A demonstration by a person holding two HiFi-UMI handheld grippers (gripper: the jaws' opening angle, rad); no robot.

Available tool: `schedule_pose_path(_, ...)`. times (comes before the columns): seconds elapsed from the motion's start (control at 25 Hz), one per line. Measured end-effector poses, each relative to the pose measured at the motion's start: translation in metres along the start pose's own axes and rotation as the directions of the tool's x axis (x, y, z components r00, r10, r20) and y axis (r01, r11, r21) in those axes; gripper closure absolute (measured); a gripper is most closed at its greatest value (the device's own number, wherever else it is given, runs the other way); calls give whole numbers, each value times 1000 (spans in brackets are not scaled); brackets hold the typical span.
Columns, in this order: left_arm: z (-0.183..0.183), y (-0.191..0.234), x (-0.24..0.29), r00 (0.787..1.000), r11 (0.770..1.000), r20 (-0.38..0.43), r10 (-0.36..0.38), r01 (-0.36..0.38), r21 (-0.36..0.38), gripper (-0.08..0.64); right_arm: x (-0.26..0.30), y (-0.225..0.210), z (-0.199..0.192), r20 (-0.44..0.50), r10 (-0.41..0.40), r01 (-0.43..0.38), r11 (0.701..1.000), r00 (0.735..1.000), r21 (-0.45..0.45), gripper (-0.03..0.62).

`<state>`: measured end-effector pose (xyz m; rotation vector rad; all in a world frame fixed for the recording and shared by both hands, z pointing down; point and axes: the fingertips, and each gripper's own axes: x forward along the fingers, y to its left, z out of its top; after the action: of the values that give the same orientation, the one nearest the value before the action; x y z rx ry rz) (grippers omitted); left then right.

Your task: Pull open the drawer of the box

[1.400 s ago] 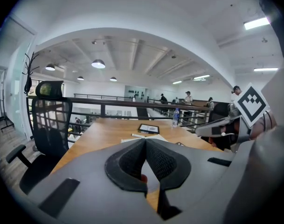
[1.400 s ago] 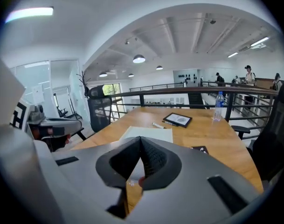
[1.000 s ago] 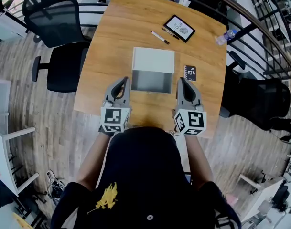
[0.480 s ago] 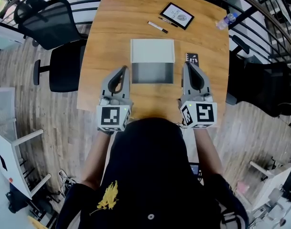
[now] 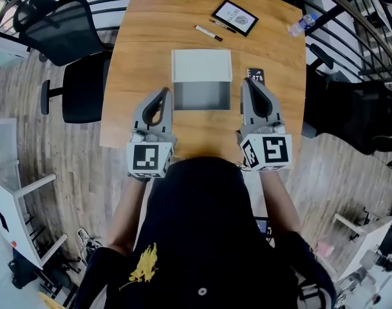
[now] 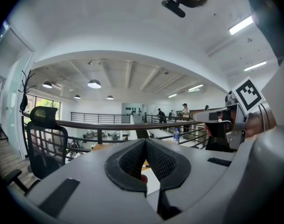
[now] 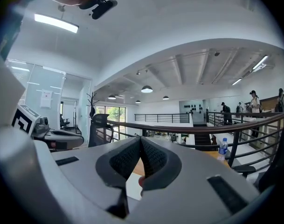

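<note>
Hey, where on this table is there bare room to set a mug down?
The wood left of the box, out to the table edge, is bare, as is the far-left corner beside the pen. Crowded: right of the box, with the small black card and right gripper.

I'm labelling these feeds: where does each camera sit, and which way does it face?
Head view: on the person's head, facing steeply down at table, box; shows torso, forearms, left gripper, right gripper.
Left gripper view: on that gripper, facing level along its shut jaws toward railing; right gripper at right.
Right gripper view: likewise; left gripper at left.
Shared: both gripper views show the water bottle.
</note>
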<state>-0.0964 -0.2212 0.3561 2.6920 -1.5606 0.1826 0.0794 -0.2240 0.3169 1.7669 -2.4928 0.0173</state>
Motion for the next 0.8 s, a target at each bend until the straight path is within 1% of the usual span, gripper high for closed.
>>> schedule_pose_path(0.24,-1,-3,1,1000,1000,-1,-13,13,6,551,-2,-4,-2,-4,5,-5,1000,1000,-17,595)
schedule_pose_path(0.4,-4,-9,1,1000,1000,-8,-24,24,-7,551,-6,-8,-5,-11,0,0,1000,1000,-11,595)
schedule_pose_path(0.56,-2,-13,1,999,999,4,-32,32,-26,551,-7,-9,-8,-13,-6,6,1000,1000,7,595)
schedule_pose_path(0.68,-4,-14,0,998,998,-4,-57,56,-13,551,-5,-7,-7,-16,-2,2,1000,1000,-2,595)
schedule_pose_path(0.8,-7,-12,0,998,998,-16,-55,55,-11,551,-4,-7,-9,-19,2,-2,1000,1000,-3,594)
